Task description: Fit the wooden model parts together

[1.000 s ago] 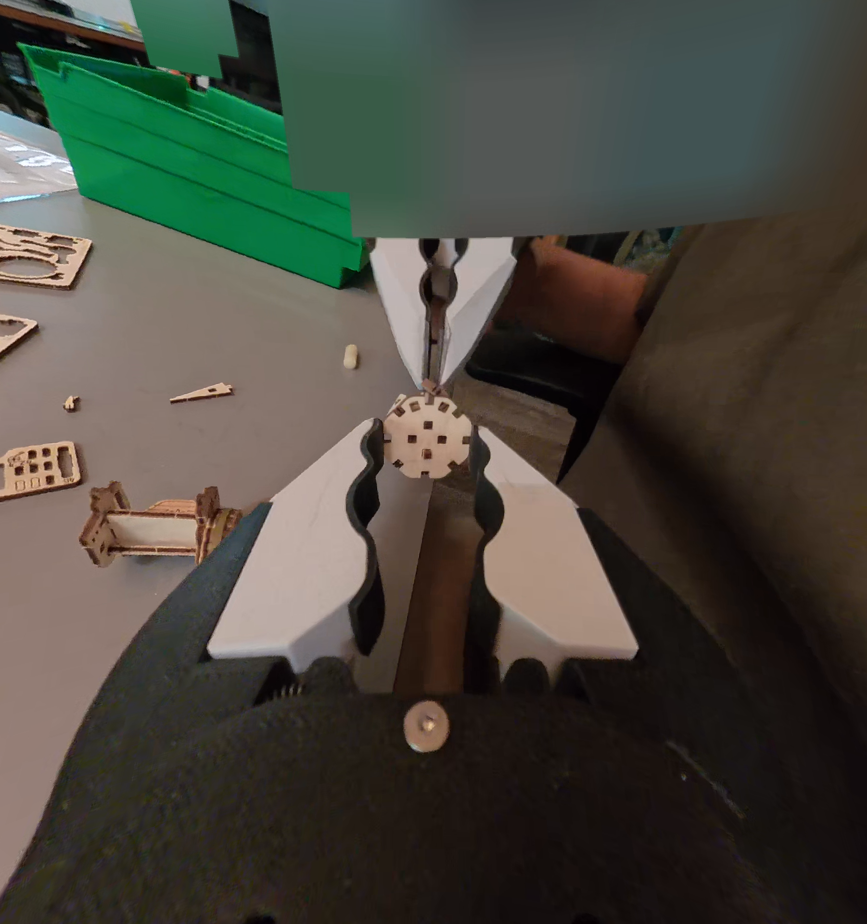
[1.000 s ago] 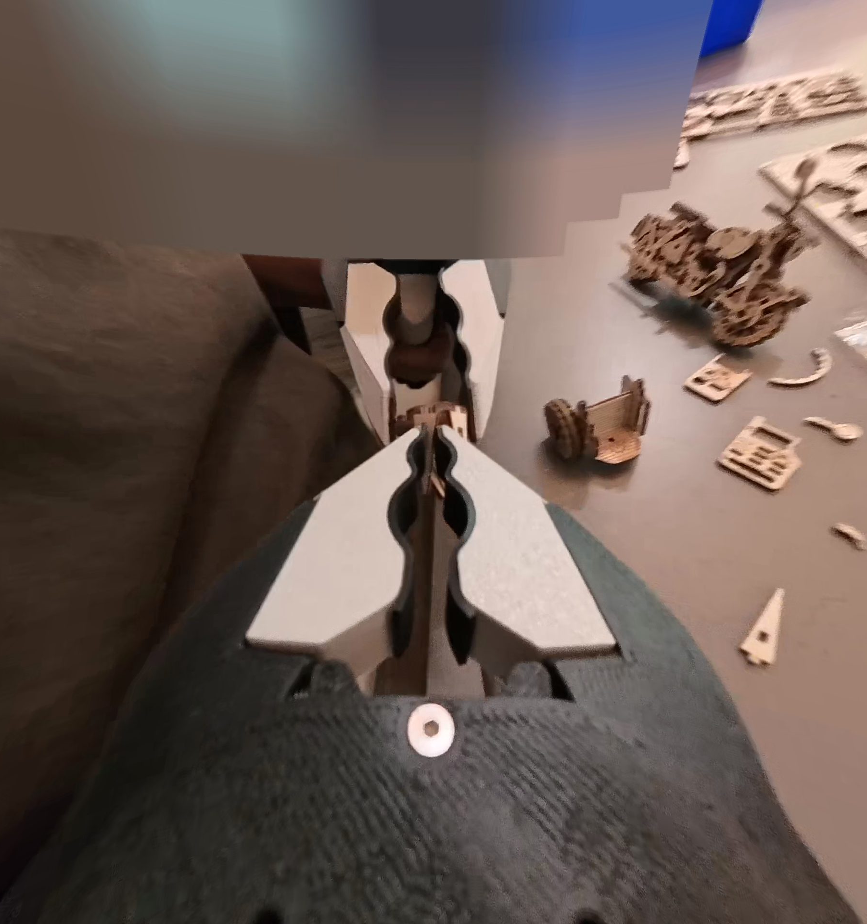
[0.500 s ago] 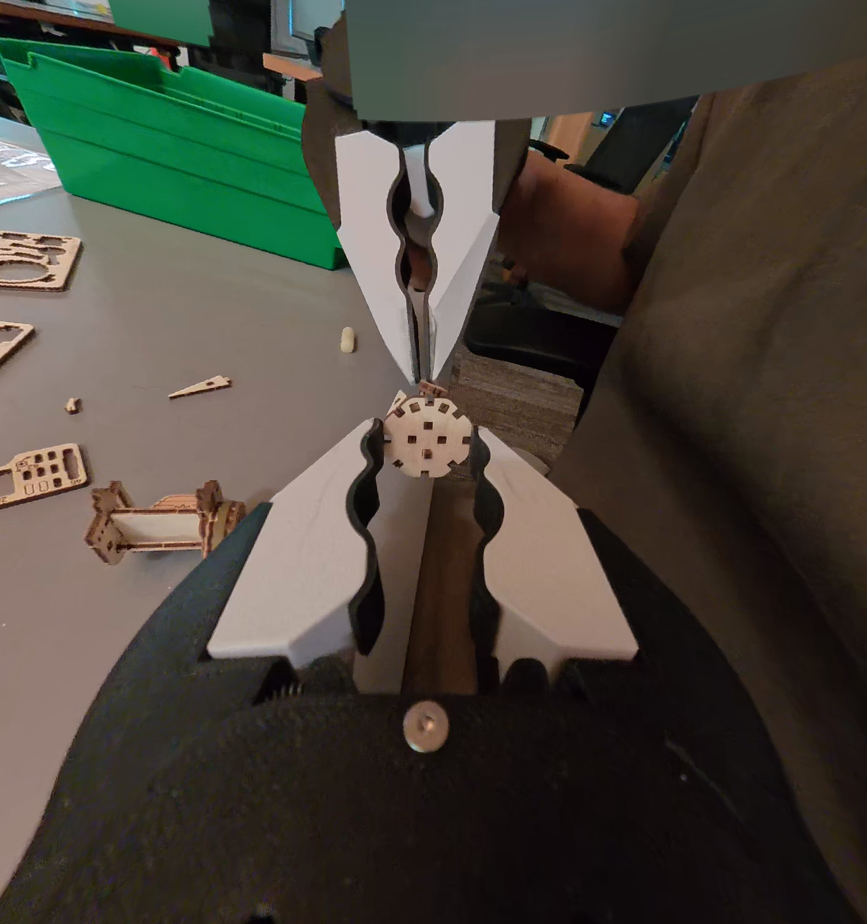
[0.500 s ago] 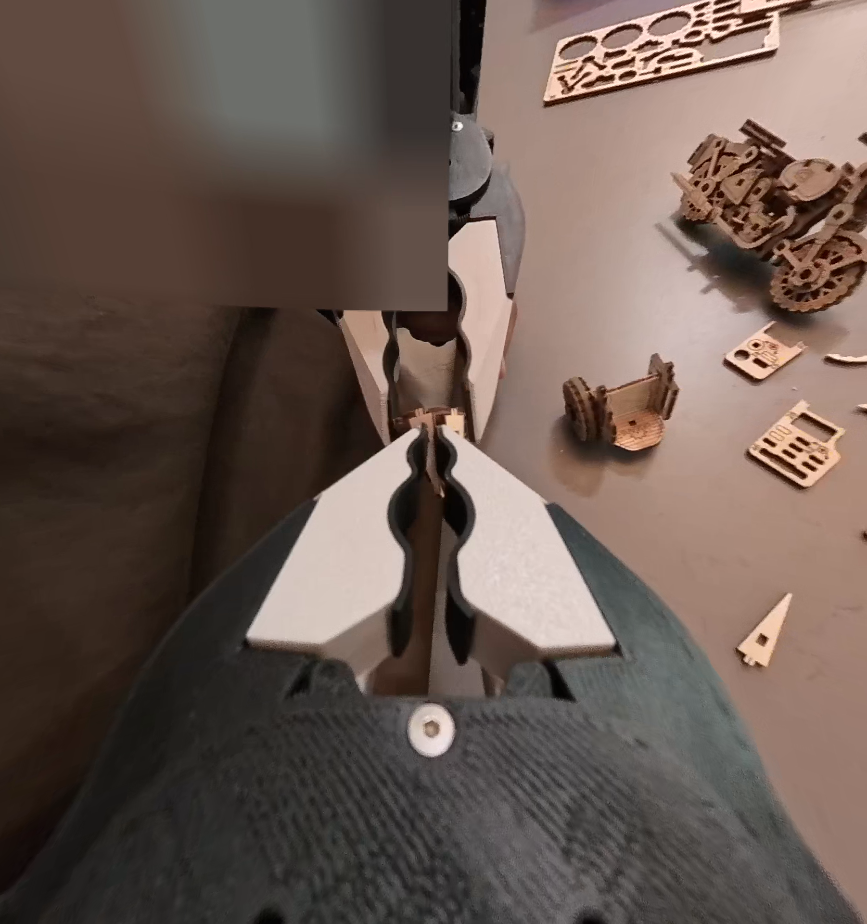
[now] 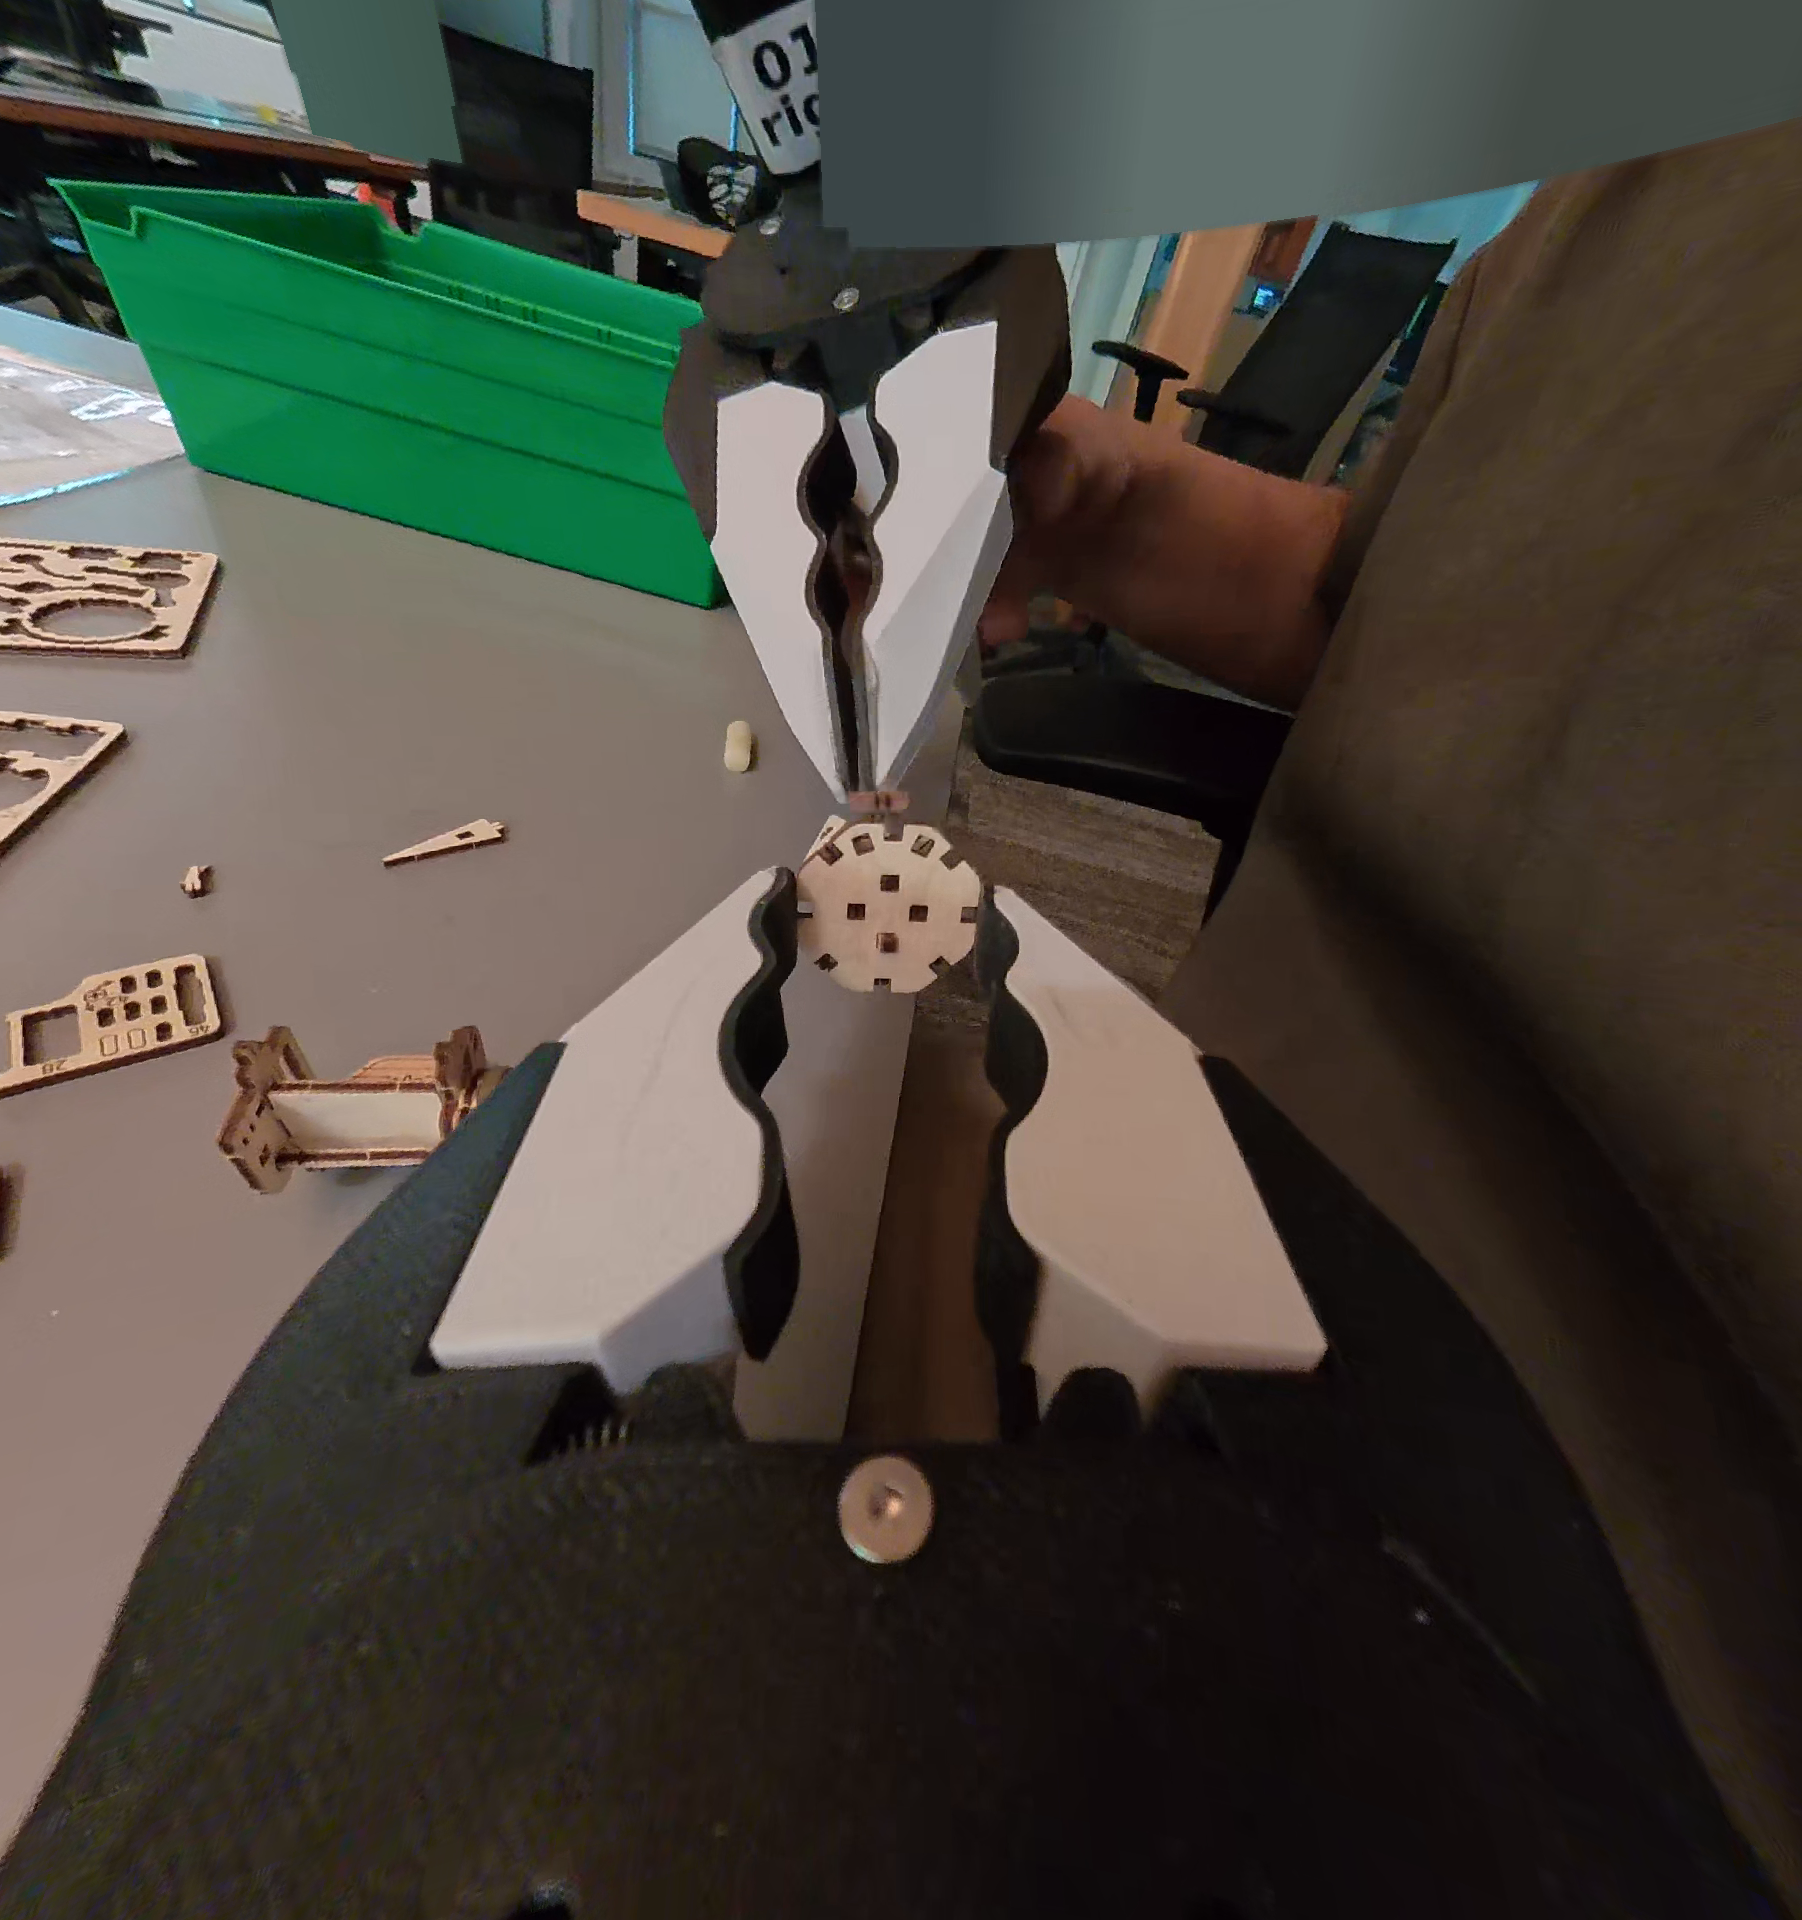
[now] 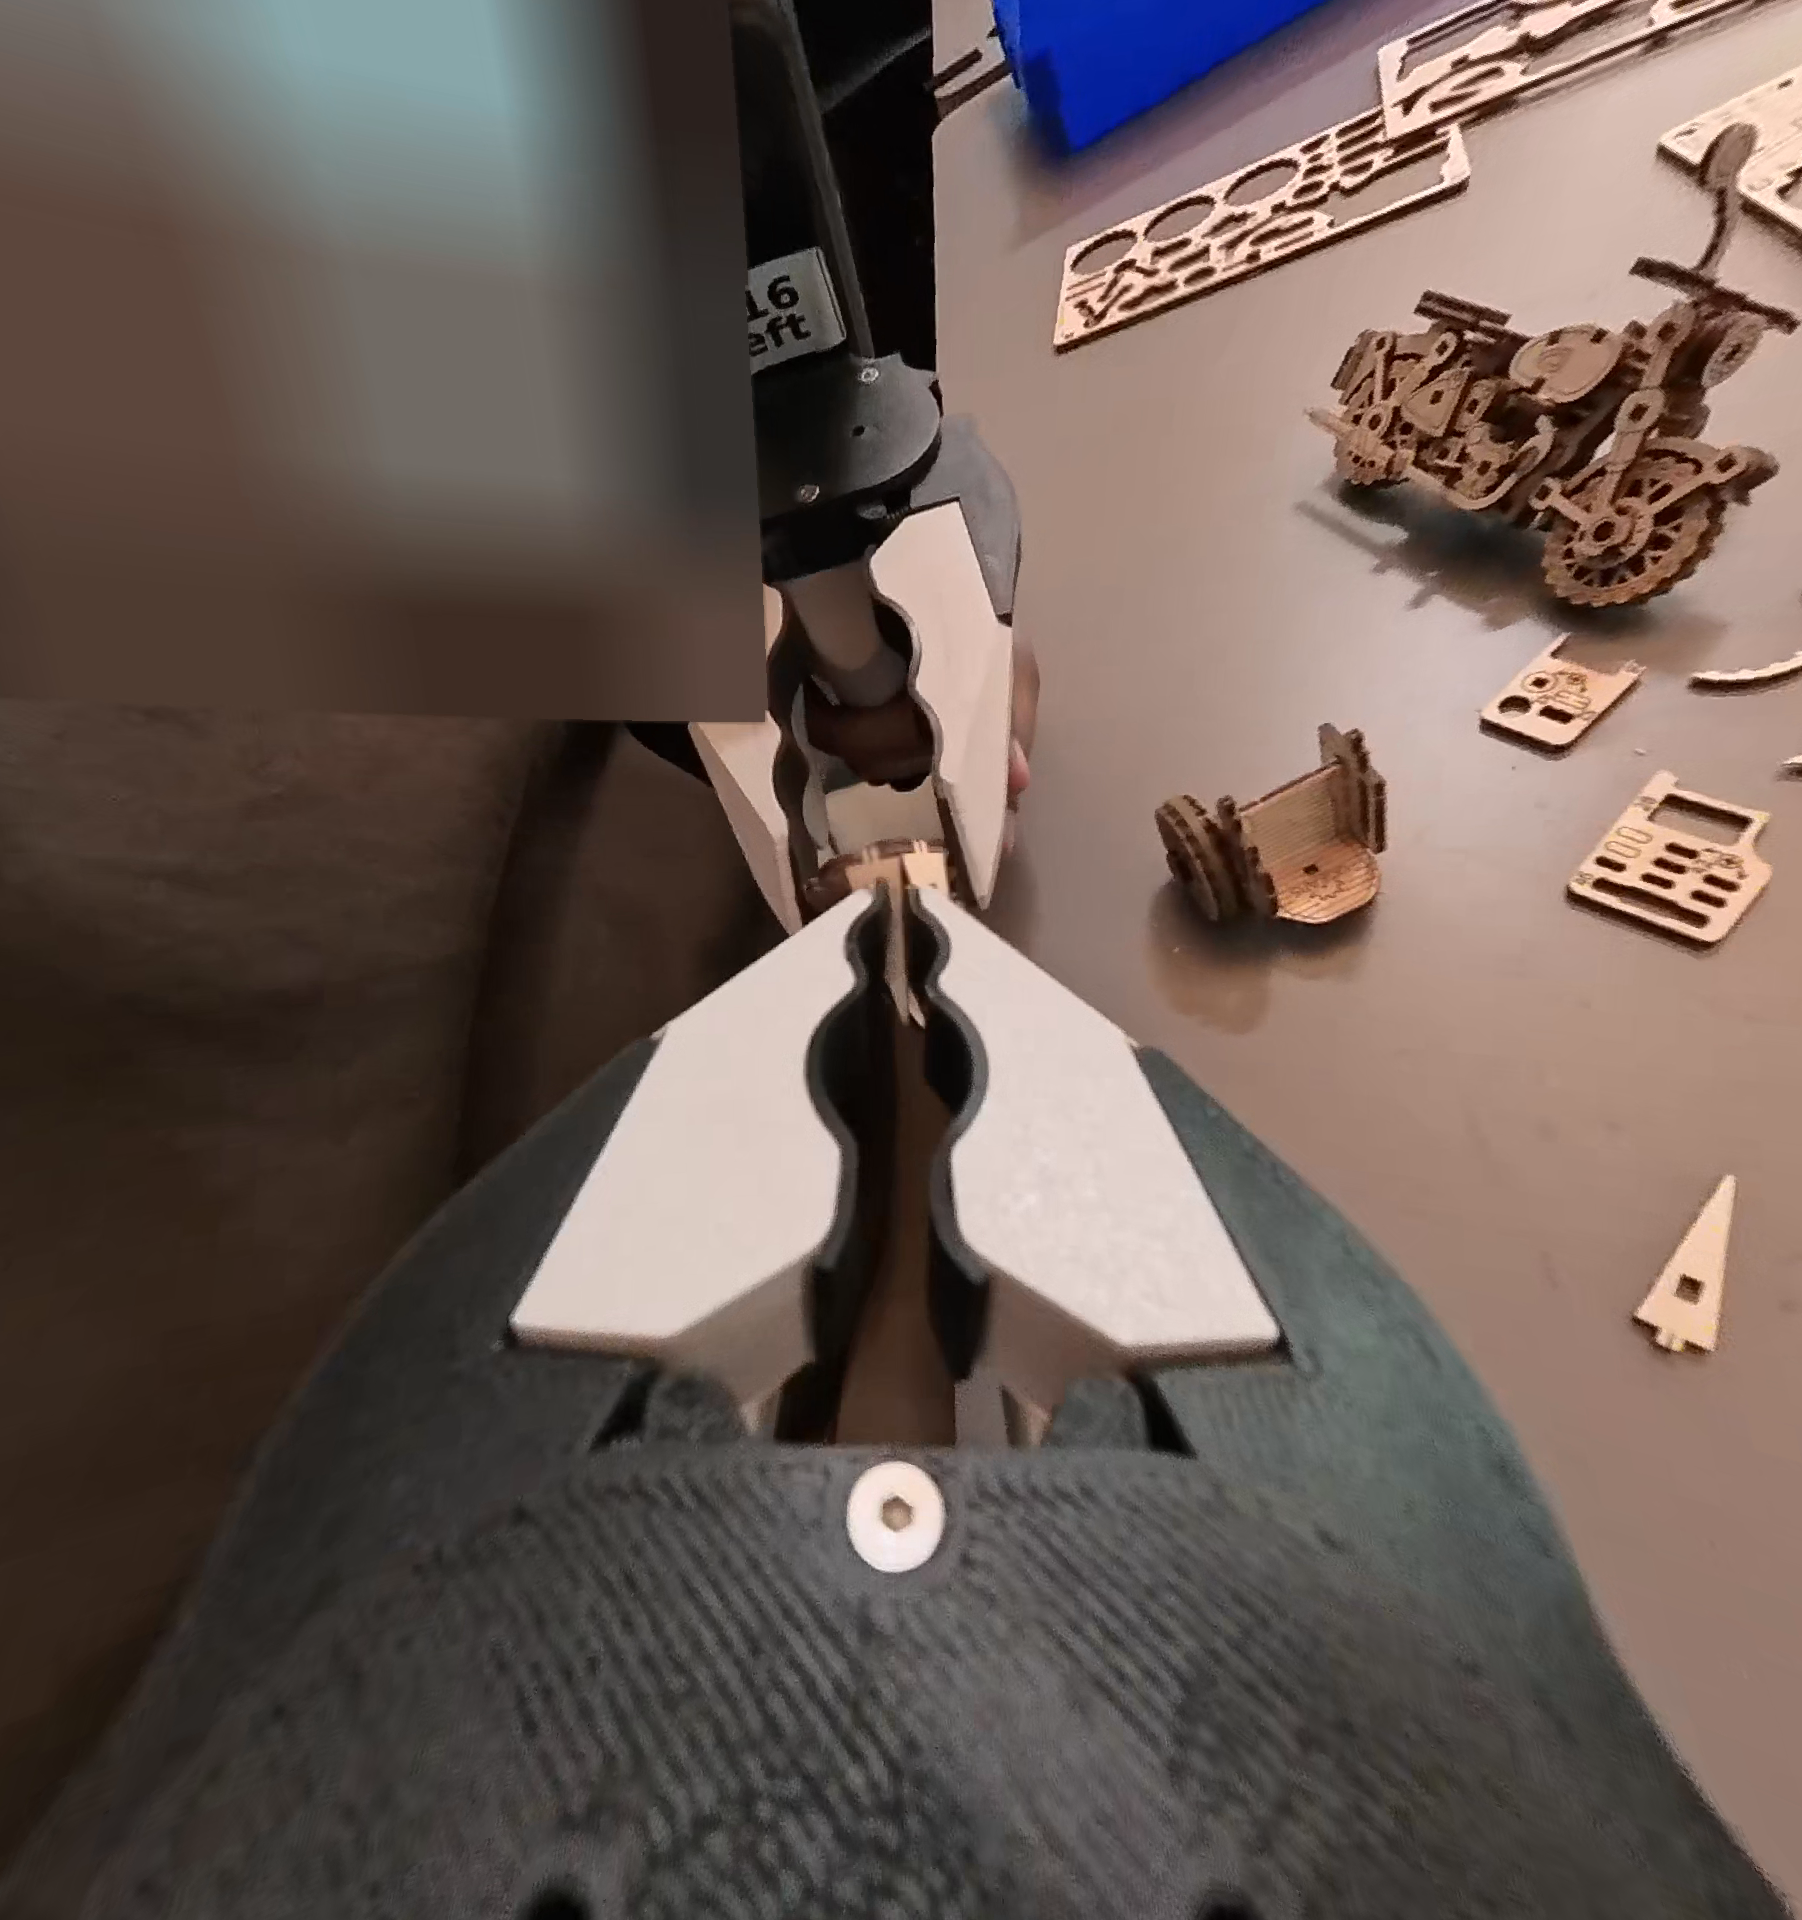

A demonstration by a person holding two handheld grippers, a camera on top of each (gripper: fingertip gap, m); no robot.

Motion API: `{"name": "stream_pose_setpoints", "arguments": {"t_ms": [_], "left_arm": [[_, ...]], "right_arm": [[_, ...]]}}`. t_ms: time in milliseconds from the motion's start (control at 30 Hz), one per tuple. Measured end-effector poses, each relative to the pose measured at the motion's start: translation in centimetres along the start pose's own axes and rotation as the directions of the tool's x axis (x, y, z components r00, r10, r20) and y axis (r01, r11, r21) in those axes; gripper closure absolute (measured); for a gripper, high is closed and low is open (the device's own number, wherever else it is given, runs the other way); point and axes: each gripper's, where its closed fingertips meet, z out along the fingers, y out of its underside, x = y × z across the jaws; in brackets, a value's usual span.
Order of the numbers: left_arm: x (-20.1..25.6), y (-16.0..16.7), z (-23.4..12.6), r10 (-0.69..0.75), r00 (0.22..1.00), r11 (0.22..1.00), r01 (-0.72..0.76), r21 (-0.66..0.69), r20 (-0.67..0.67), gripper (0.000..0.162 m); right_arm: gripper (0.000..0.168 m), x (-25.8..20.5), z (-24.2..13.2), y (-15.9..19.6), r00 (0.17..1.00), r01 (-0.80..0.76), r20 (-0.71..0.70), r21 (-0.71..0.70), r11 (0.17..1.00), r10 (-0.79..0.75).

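i am working over the grey table, which is carrying the loose stock: a green bin at the far edge, cut-out wooden sheets, a finished wooden motorcycle model, a small wheeled subassembly and a pointed sliver lying flat, all well apart from the work.

i am holding the work itself in the air at the table's near edge, in front of the person's torso. the left claw is pinching a round wooden disc by its rim, face towards its own camera. the right claw is pressed together on a thin wooden tab, held edge-on, and is coming at the disc from the opposite side, tips almost meeting the left claw's tips.

as i judge it, the step in hand is seating the tab in the topmost rim notch. to do it well i am keeping the disc steady, lining the tab's flat with the notch, and pushing straight along the slot rather than at an angle, since thin ply of this kind would probably snap or skid off the rim.

the disc is pale, with square notches cut all round its edge and a few small square holes near the centre. the tab's tip is showing just above the disc's top edge, and i cannot tell whether it is entered yet.
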Motion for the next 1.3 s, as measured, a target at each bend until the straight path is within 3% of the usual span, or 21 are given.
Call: {"name": "stream_pose_setpoints", "arguments": {"t_ms": [533,767,933,1200,1300], "left_arm": [[-1.0,0.3,0.3,-0.056,0.996,0.998,0.057,-0.015,0.066,0.131],[-1.6,0.4,0.5,-0.117,0.988,0.993,0.118,-0.008,0.104,0.131],[-1.7,-0.1,0.6,-0.182,0.979,0.983,0.180,0.032,0.097,0.132],[-2.1,-1.2,0.0,-0.308,0.950,0.946,0.301,0.124,0.048,0.131],[-2.4,-1.6,-0.3,-0.377,0.926,0.915,0.368,0.163,0.025,0.131]], "right_arm": [[0.168,0.9,0.1,0.0,0.986,0.093,-0.138,-0.020,0.995,-0.095],[0.168,1.5,0.1,-0.3,0.935,0.228,-0.262,-0.065,0.972,-0.237],[0.168,1.5,-0.2,-0.7,0.940,0.226,-0.260,-0.017,0.974,-0.222],[0.156,1.0,-0.5,-1.5,0.919,0.303,-0.273,0.031,0.952,-0.284],[0.143,0.6,-0.7,-1.9,0.885,0.376,-0.306,0.028,0.926,-0.350]]}}
